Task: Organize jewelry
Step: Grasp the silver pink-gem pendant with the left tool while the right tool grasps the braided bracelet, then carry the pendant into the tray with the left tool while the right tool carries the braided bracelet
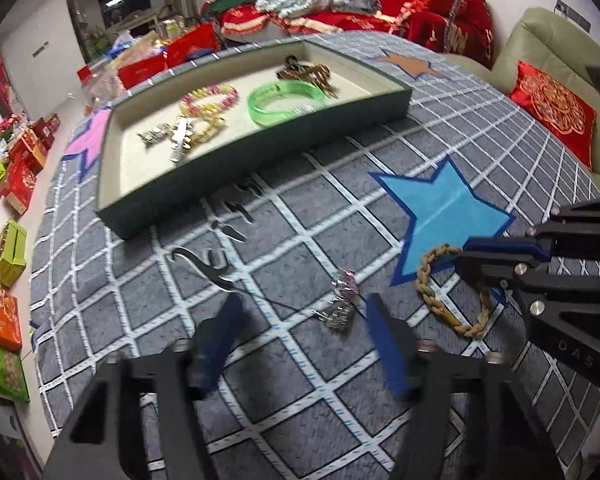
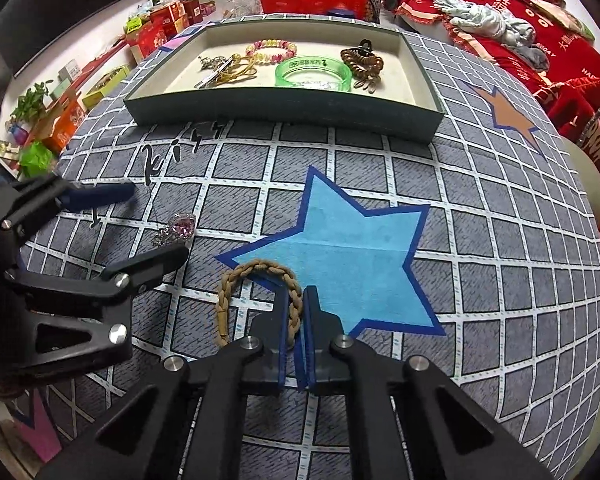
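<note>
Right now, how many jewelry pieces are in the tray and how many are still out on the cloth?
In the tray, as far as I can tell: 5
On the cloth: 2, the braided bracelet and the pink-stone piece
Total: 7

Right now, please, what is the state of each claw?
Left claw: open, holding nothing, with the pink-stone ring between its fingers.
Right claw: shut on the braided bracelet.
</note>
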A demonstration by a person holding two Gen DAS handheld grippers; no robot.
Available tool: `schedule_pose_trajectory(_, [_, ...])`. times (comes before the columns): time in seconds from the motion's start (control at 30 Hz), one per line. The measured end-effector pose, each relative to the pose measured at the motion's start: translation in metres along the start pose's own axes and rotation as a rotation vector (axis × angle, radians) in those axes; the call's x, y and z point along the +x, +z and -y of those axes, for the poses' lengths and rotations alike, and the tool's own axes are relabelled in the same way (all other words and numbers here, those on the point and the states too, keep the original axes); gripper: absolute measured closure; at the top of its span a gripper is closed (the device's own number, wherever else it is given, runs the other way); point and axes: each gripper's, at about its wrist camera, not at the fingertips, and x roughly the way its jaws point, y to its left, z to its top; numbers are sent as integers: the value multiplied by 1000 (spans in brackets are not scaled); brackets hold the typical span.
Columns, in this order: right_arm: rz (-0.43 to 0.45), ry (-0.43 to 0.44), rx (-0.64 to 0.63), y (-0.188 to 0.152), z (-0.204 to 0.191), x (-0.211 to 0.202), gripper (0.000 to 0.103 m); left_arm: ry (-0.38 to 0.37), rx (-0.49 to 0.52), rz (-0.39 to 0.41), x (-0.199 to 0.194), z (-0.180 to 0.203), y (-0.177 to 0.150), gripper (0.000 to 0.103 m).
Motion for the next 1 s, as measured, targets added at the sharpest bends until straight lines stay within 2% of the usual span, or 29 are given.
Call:
schedule_pose_trajectory(0.1, [8, 7, 13, 1, 3, -3, 95, -18, 13, 9, -2, 4, 1, 52])
schedule_pose_trajectory(0.13, [11, 9, 17, 1, 4, -4, 96, -24, 24, 10, -3, 6, 1, 66])
schedule_pose_trajectory(0.23, [20, 20, 33, 2, 7, -7, 96, -50, 19, 16, -5, 6, 1, 74])
schedule_pose_trajectory(0.43, [49, 45, 60, 6, 11, -17, 96, -83, -26, 45, -16, -2, 0, 74])
schedule_pose_trajectory(0.73, [86, 82, 84, 19, 15, -30, 97, -91, -43, 86, -34, -13, 4, 74])
schedule_pose_trajectory(0.77, [78, 97, 82, 20, 15, -29, 97, -90, -43, 88, -35, -13, 4, 74])
schedule_pose_trajectory(0.83, [53, 182, 97, 19, 16, -26, 97, -87, -44, 91, -36, -15, 5, 74])
schedule_pose_trajectory(1.0, [-1, 186, 92, 8, 9, -12, 96, -82, -63, 84, -32, -20, 3, 74])
